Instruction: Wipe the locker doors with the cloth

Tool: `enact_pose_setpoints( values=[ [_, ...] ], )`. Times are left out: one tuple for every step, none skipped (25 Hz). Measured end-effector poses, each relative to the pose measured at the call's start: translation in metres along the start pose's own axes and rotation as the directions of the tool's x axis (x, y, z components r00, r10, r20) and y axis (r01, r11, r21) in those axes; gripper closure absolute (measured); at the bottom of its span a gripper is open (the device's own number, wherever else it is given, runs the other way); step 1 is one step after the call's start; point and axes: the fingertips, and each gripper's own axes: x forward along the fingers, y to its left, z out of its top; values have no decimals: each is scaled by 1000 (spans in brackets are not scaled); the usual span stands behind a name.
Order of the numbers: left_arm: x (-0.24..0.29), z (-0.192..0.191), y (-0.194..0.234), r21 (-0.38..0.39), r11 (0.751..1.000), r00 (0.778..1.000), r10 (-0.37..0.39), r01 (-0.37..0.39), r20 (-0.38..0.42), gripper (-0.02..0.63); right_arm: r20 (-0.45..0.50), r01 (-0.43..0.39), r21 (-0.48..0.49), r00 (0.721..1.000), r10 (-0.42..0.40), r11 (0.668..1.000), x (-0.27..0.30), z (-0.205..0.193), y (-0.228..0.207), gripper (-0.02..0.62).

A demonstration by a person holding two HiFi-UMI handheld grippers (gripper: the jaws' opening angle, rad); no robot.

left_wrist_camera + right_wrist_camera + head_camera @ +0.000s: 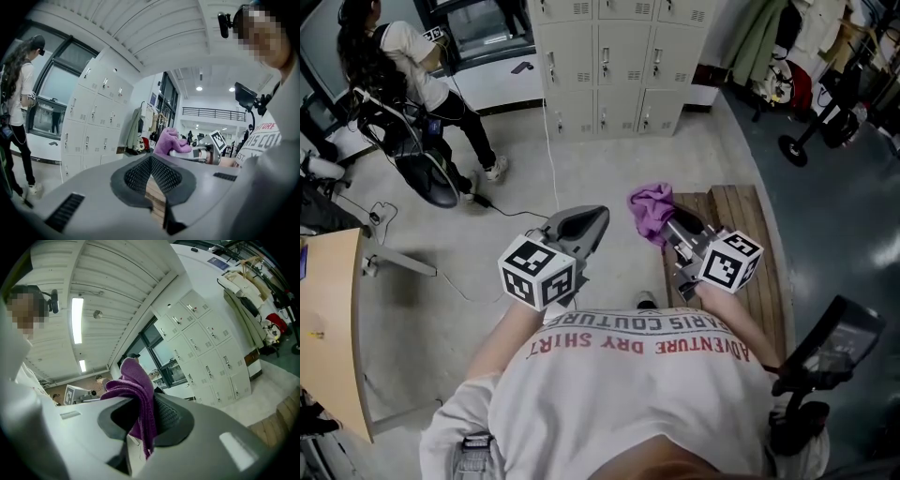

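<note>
The right gripper [140, 413] clamps the purple cloth [133, 380]; the left gripper [152, 173] is closed and empty. Risk: the bunched cloth may slip free when dragged across the locker doors [619, 66].

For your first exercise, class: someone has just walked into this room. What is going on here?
A person holds a gripper in each hand. The right gripper is shut on a purple cloth, which bunches up above it. The left gripper is shut on nothing. Both point towards the lockers, which stand across open floor, so no wiping has begun. A second person stands off to the left, by a window.
</note>
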Motion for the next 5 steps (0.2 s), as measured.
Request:
enact_pose_setpoints(
  values=[
    [2, 0, 1, 0, 1000, 1000, 0, 0, -1, 606, -1, 1, 1, 1000, -1, 1000, 1, 0, -2, 520],
    [3, -2, 2, -1, 1000, 1000, 0, 0, -3, 606, -2, 2, 1, 1000, -2, 1000, 2, 0, -4, 520],
    [5, -3, 2, -2, 1000, 1000, 0, 0, -5, 606, -5, 2, 2, 1000, -2, 1000, 2, -2, -6, 520],
    [6, -5, 3, -3, 1000, 1000, 0, 0, -6, 606, -7, 2, 4, 1000, -2, 1000, 2, -4, -8, 520],
    [7, -7, 3, -4, 1000, 1000, 0, 0, -8, 606, -10, 2, 5, 1000, -2, 1000, 2, -6, -10, 520]
  ],
)
